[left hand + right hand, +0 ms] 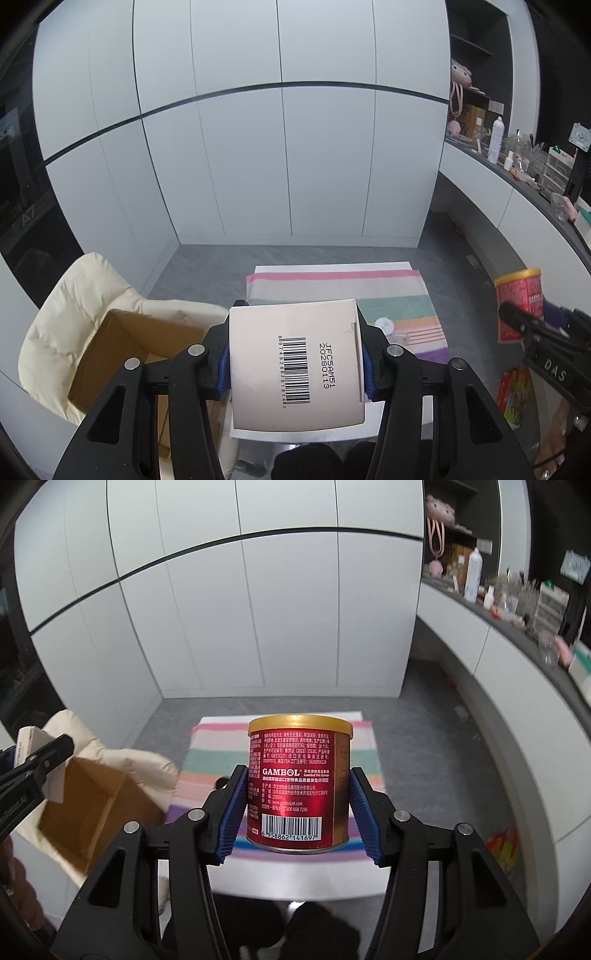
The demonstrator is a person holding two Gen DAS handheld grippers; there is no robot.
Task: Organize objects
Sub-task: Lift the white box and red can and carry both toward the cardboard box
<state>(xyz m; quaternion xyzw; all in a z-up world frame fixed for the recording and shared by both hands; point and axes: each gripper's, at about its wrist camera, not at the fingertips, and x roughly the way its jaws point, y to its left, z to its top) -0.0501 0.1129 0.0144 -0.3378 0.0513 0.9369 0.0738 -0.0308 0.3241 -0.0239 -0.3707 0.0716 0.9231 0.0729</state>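
My left gripper [295,360] is shut on a white carton [295,365] with a barcode, held above the striped cloth [369,291]. A red can [298,782] with a gold lid, marked GAMBOL, sits upright between the blue pads [232,808] of my right gripper [298,806], which is shut on it. That can [519,308] also appears at the right of the left wrist view. In the right wrist view the white carton [27,744] and the left gripper's black fingers [40,764] hang over an open cardboard box [96,805]. The same cardboard box [122,354] rests on a cream cushion [66,302].
The striped cloth [280,734] covers a low white table [295,882] on grey floor. A small white round thing [384,325] lies on the cloth. Colourful packets [513,395] lie on the floor at the right. A cluttered dark counter [517,162] runs along the right wall. White cabinets stand behind.
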